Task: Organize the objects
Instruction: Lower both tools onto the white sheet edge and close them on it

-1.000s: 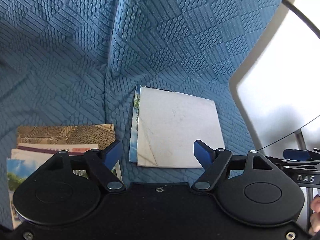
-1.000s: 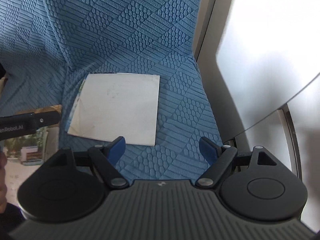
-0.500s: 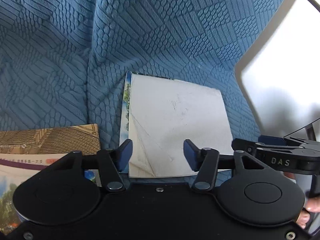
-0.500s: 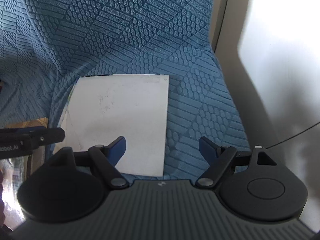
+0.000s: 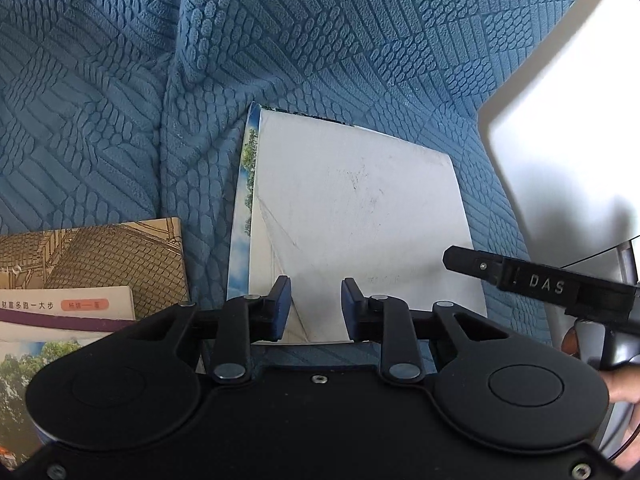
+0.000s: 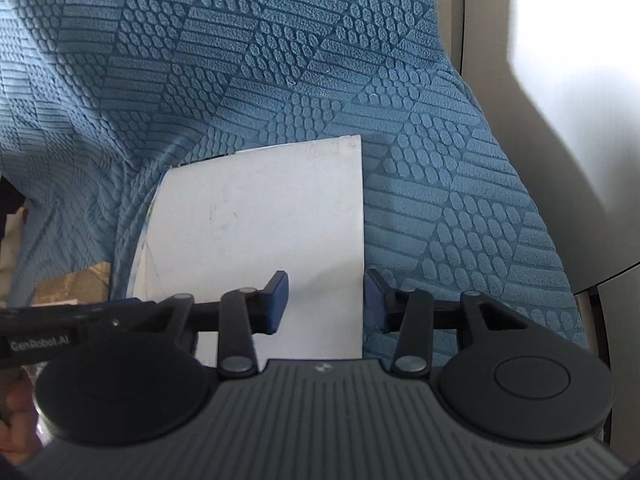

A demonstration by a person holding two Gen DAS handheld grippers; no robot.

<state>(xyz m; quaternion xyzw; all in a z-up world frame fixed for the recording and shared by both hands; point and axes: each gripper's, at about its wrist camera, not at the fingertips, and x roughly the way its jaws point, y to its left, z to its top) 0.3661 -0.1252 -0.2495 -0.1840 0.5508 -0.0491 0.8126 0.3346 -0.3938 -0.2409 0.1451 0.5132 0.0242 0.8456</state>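
A white booklet with a blue photo strip along its left edge lies flat on the blue textured sofa cover. My left gripper hangs over the booklet's near edge. Its jaws are closing, with the booklet seen in the gap and the pads not pressing on it. In the right wrist view my right gripper straddles the near right corner of the booklet. Its jaws are closing too, the right fingertip at the paper's right edge. The right gripper's black finger shows in the left wrist view.
A stack of other booklets lies at lower left, a brown-covered one under one with printed text. A pale smooth surface borders the sofa on the right, also seen as a pale surface. A hand shows at the right edge.
Both grippers have come down closer to the white booklet, and both pairs of jaws have narrowed. The left gripper has shifted from the gap beside the stack onto the booklet's near edge.
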